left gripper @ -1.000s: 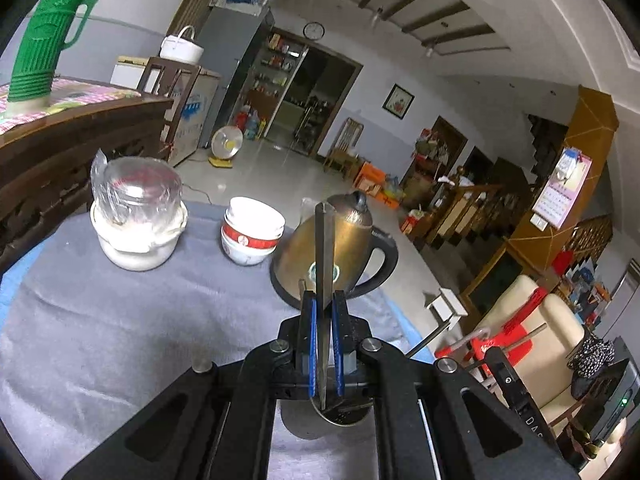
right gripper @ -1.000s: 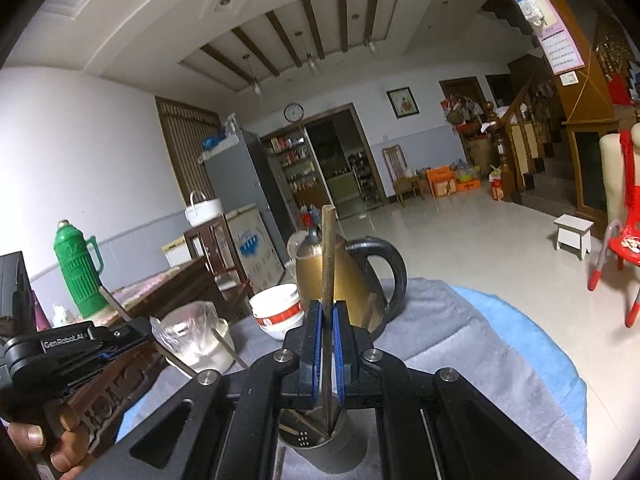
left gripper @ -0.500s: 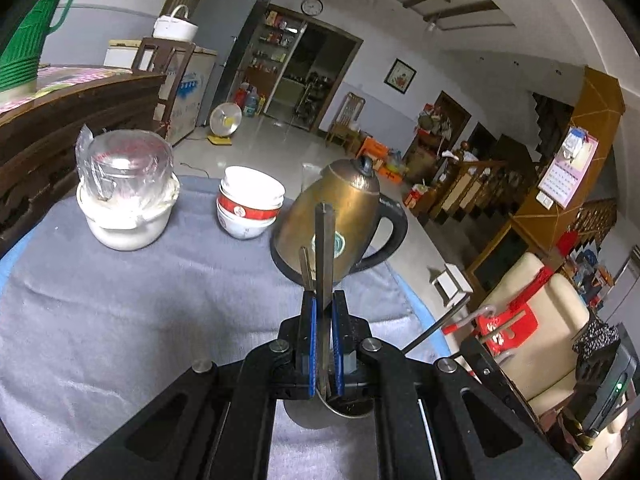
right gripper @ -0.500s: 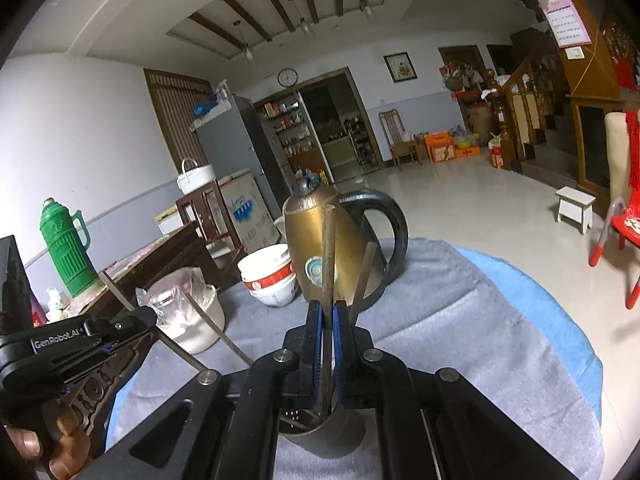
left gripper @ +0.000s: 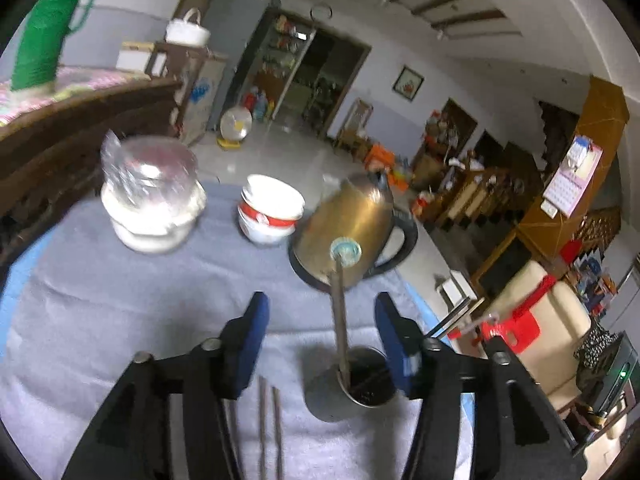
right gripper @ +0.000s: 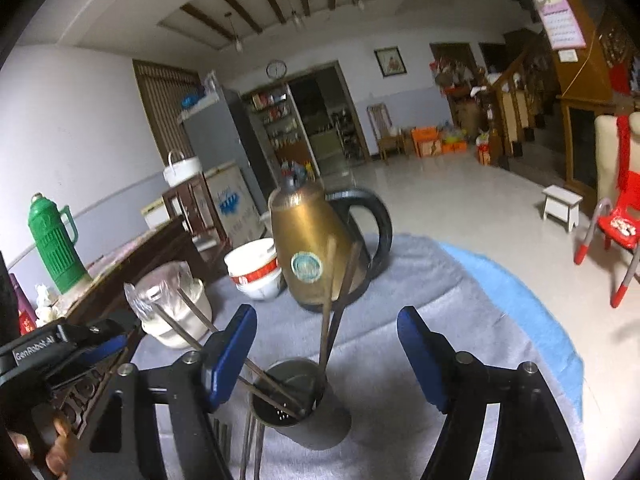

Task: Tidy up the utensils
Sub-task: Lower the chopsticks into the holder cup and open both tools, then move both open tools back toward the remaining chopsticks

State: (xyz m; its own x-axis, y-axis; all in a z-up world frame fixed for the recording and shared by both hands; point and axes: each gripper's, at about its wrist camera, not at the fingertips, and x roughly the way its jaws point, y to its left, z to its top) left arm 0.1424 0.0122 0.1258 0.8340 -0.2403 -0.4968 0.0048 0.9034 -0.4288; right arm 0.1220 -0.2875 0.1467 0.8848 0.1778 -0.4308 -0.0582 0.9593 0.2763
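A metal cup [left gripper: 324,396] stands on the grey cloth just in front of both grippers. My left gripper [left gripper: 324,342] has its jaws opening; a brown chopstick [left gripper: 339,320] stands in the cup between the blue pads, touched by neither. My right gripper [right gripper: 326,360] is opening too, and two chopsticks [right gripper: 328,312] stand free between its pads in the cup [right gripper: 320,428]. Two more lean out of the cup to the left. A pair of chopsticks [left gripper: 268,420] lies flat on the cloth beside the cup. The left gripper [right gripper: 108,344] shows at the left of the right wrist view.
A brass kettle [left gripper: 352,228] on a black base stands right behind the cup. Stacked red-and-white bowls [left gripper: 270,216] and a plastic-covered white pot [left gripper: 152,200] sit further left. The grey cloth [left gripper: 100,280] ends at the round table's blue edge [right gripper: 540,320] on the right.
Both grippers were shut on an upright chopstick and have now opened. The released chopsticks stand in the cup. The left wrist view has shifted left, so the cup sits right of centre.
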